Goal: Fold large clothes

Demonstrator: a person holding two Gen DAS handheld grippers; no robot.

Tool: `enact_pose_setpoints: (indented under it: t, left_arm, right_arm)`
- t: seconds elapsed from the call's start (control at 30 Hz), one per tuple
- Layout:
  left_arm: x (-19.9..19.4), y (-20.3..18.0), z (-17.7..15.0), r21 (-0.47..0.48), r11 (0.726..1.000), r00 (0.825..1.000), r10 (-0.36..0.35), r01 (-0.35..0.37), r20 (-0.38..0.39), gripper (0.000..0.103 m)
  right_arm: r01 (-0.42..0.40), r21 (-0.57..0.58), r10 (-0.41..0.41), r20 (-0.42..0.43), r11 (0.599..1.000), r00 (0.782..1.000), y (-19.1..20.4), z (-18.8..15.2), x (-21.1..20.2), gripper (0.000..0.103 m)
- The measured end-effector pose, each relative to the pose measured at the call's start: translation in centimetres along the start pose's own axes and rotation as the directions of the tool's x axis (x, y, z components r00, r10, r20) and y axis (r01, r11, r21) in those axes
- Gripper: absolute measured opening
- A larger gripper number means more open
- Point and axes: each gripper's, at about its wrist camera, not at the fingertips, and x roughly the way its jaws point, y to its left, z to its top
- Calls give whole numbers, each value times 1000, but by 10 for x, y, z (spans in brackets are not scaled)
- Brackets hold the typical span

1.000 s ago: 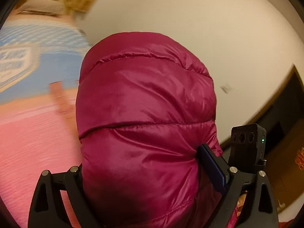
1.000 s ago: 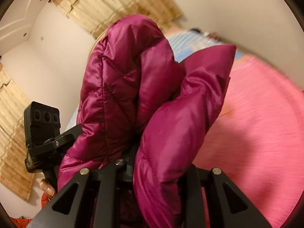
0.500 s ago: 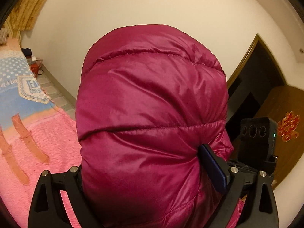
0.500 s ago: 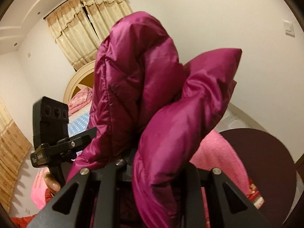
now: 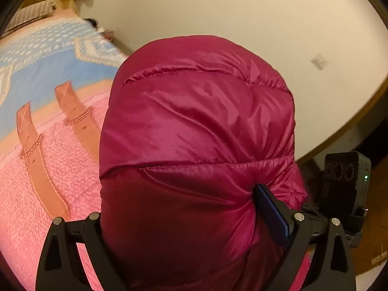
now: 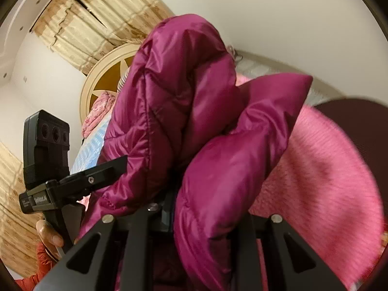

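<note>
The magenta puffer jacket [image 5: 196,131] is up in the air over the pink bed blanket [image 5: 31,194], bunched between both tools: left gripper [image 5: 179,220] pinching a fat quilted fold, right gripper [image 6: 184,215] clamped on gathered fabric. Best keep both pinches firm and spread it flat before creasing. The padding hides the fingertips, sleeves and hem, and the background is blurred.

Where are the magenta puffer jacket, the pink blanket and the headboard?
magenta puffer jacket [image 5: 198,126]: left wrist view, quilted panel.
pink blanket [image 6: 322,169]: right wrist view, bare knit surface.
headboard [image 6: 104,82]: right wrist view, star inlay.
</note>
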Motion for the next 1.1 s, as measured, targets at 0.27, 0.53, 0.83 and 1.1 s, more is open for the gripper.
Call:
enact_pose_setpoints:
  t: [0.27, 0.53, 0.83, 1.1]
  left_arm:
    - [39, 42, -2, -85, 993, 996, 76, -80, -54, 96]
    - [45, 32, -27, -56, 977, 978, 208, -207, 15, 102]
    - [1, -11, -59, 47, 946, 944, 314, -320, 100, 102]
    - [-55, -44, -86, 130, 862, 861, 456, -491, 226, 102]
  right_arm:
    - [76, 26, -75, -44, 997, 996, -38, -2, 55, 24]
    - [122, 18, -121, -48, 992, 992, -51, 7, 69, 27]
    - [226, -30, -226, 5, 974, 974, -32, -9, 60, 44]
    - [386, -36, -369, 222, 922, 902, -9, -26, -22, 71]
